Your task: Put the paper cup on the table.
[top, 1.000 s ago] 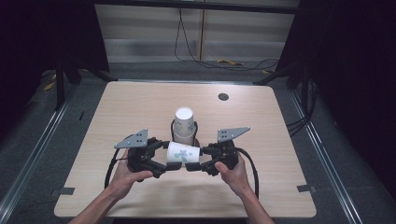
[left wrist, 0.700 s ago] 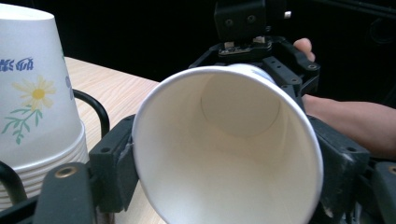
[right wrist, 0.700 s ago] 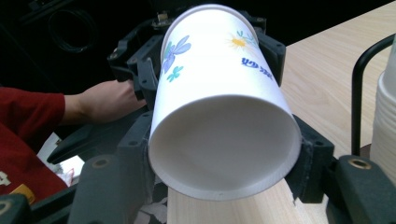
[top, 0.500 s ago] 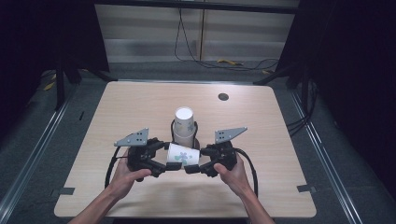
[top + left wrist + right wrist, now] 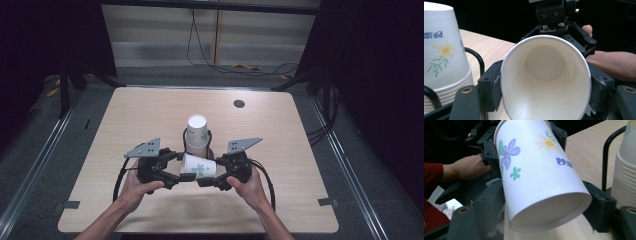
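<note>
A white paper cup (image 5: 199,167) printed with flowers lies on its side in the air between the two grippers, just above the table. My left gripper (image 5: 175,172) is shut on the rim end, and the cup's open mouth (image 5: 545,82) faces that gripper's camera between its jaws. The base end is held by my right gripper (image 5: 209,178), which is shut on it; in the right gripper view the cup's underside (image 5: 549,215) sits between the two jaws. Both hands hold the grippers close together near the table's front.
Just behind the grippers, a stack of upturned paper cups (image 5: 196,131) stands in a black wire holder (image 5: 477,58) at the table's middle. A dark round grommet (image 5: 239,104) sits at the back right of the wooden table (image 5: 300,150). Cables trail from both grippers.
</note>
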A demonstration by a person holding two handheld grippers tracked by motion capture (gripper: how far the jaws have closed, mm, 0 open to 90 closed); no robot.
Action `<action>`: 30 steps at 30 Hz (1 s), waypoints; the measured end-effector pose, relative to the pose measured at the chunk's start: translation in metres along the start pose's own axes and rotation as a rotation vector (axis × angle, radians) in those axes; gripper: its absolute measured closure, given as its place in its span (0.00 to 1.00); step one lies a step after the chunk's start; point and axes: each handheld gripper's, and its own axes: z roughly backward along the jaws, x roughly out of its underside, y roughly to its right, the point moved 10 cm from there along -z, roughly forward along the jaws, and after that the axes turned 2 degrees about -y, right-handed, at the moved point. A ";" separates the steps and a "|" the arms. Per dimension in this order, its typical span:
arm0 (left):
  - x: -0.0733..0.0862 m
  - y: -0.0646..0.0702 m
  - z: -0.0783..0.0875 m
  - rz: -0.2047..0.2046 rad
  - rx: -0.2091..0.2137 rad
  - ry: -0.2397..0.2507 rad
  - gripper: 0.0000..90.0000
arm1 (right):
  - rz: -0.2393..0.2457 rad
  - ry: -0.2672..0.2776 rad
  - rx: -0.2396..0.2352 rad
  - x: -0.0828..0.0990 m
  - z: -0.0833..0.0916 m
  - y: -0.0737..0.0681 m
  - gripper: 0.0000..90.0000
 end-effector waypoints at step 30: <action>0.022 -0.018 0.037 0.043 -0.152 -0.175 0.31 | 0.012 0.038 0.300 -0.005 0.030 0.033 0.17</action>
